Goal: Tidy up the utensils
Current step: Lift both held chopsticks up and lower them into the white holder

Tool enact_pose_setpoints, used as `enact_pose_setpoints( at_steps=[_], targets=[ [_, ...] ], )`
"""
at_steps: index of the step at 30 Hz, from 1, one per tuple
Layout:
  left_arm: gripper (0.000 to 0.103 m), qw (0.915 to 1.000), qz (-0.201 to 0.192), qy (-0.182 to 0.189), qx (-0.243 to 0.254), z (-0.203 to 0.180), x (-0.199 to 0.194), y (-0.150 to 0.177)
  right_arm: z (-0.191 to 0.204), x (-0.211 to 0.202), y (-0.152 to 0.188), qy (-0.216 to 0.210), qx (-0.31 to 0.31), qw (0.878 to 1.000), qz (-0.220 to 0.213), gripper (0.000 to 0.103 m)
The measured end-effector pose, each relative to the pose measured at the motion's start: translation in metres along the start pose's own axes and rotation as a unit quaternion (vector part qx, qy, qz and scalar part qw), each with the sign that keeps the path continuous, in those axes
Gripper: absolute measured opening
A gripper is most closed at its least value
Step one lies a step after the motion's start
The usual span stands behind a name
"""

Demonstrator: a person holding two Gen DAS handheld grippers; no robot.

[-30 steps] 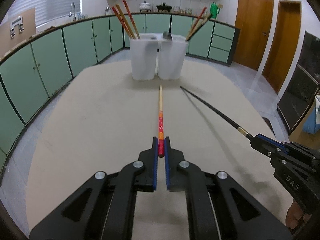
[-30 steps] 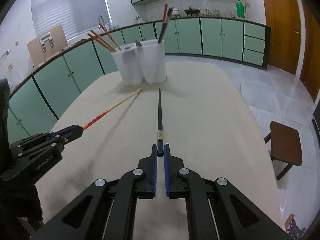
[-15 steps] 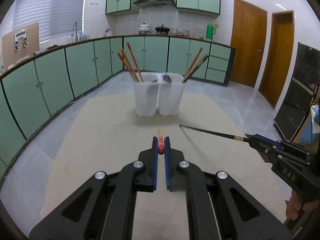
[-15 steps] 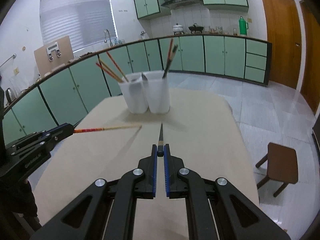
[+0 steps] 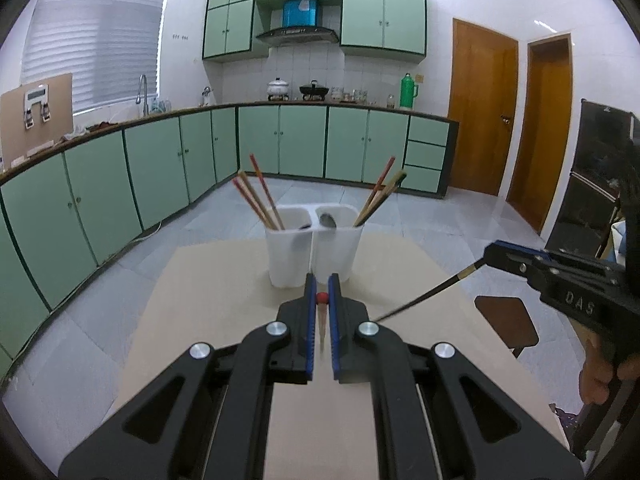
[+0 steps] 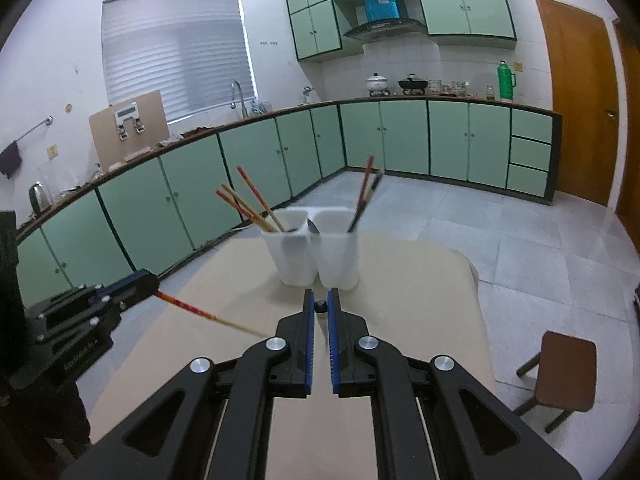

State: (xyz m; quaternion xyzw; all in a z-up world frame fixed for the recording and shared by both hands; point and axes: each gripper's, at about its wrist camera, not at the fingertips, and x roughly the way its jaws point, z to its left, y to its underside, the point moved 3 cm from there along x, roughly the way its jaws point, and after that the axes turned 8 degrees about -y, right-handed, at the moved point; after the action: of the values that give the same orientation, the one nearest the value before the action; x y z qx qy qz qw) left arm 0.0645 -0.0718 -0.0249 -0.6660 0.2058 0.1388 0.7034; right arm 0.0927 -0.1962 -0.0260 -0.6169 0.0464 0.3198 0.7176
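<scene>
My left gripper (image 5: 321,285) is shut on the red end of a red-and-wood chopstick (image 5: 321,298), which slopes down under the fingers. In the right wrist view the same chopstick (image 6: 200,313) sticks out of the left gripper (image 6: 149,280) above the table. My right gripper (image 6: 320,300) is shut on the end of a black chopstick (image 6: 320,306). The left wrist view shows that black chopstick (image 5: 424,300) slanting down from the right gripper (image 5: 491,251). Two white containers (image 5: 290,254) (image 5: 335,250) stand side by side ahead, holding chopsticks and a spoon.
Both containers (image 6: 294,254) (image 6: 337,254) sit at the far end of a beige table (image 5: 200,304). A brown stool (image 6: 566,372) stands on the floor to the right. Green cabinets run along the left and back walls.
Both grippers have risen, lifting their chopsticks off the table. The chopsticks lay flat pointing at the containers; now they hang in the air sloping downward.
</scene>
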Motion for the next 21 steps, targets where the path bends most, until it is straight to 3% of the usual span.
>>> enact_pose_setpoints(
  at_steps=[14, 21],
  targets=[
    [0.005, 0.9985, -0.032, 0.045, 0.008, -0.003, -0.025, -0.033, 0.006, -0.011, -0.044, -0.038, -0.011, 0.999, 0.0, 0.006],
    [0.005, 0.9966, -0.069, 0.043, 0.016, -0.001, -0.035, -0.058, 0.01, -0.017, -0.074, -0.039, -0.03, 0.999, -0.023, 0.006]
  ],
)
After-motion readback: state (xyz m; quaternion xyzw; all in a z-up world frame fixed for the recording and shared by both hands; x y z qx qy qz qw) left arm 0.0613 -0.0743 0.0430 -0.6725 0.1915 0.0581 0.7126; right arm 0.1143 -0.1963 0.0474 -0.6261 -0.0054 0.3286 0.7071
